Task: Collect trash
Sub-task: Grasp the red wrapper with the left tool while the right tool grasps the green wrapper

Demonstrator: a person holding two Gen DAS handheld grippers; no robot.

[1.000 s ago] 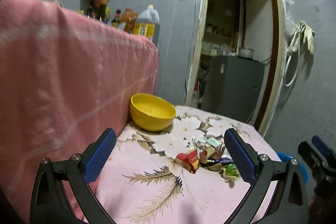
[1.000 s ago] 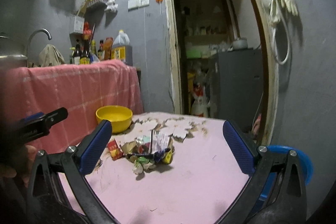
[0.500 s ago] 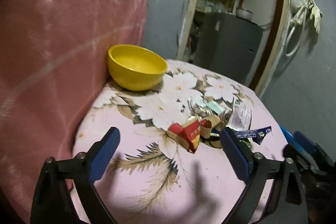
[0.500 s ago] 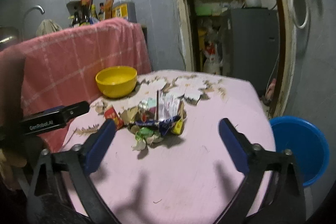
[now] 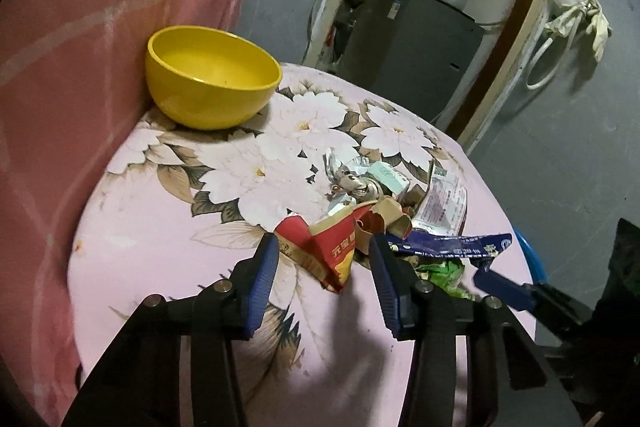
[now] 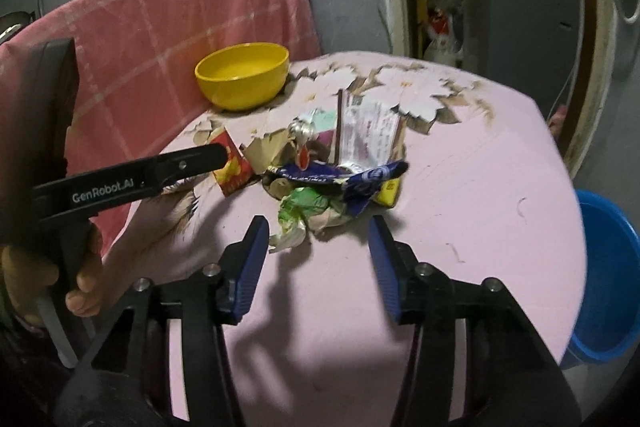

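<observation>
A pile of trash [image 5: 400, 203] [image 6: 340, 163] lies mid-table: a red packet [image 5: 328, 247] [image 6: 232, 167], a blue wrapper [image 5: 452, 243] [image 6: 360, 179], a white printed packet [image 5: 444, 199] and a green wrapper [image 6: 304, 203]. My left gripper [image 5: 322, 247] straddles the red packet with its jaws closing; the pads are not visibly pressing on it. My right gripper [image 6: 318, 231] is closing too, and the green wrapper lies just ahead between its tips, untouched. One left finger [image 6: 192, 159] shows in the right wrist view beside the red packet.
A yellow bowl [image 5: 212, 79] [image 6: 244, 75] stands at the table's far left against a pink checked cloth [image 5: 100, 27]. The table [image 6: 460, 207] wears a pink floral cover. A blue bucket [image 6: 604, 275] sits on the floor at the right. A person's hand [image 6: 80, 287] holds the left gripper.
Both grippers have come forward and tipped down onto the trash pile. Their jaws have narrowed from wide open, and the left one now flanks the red packet.
</observation>
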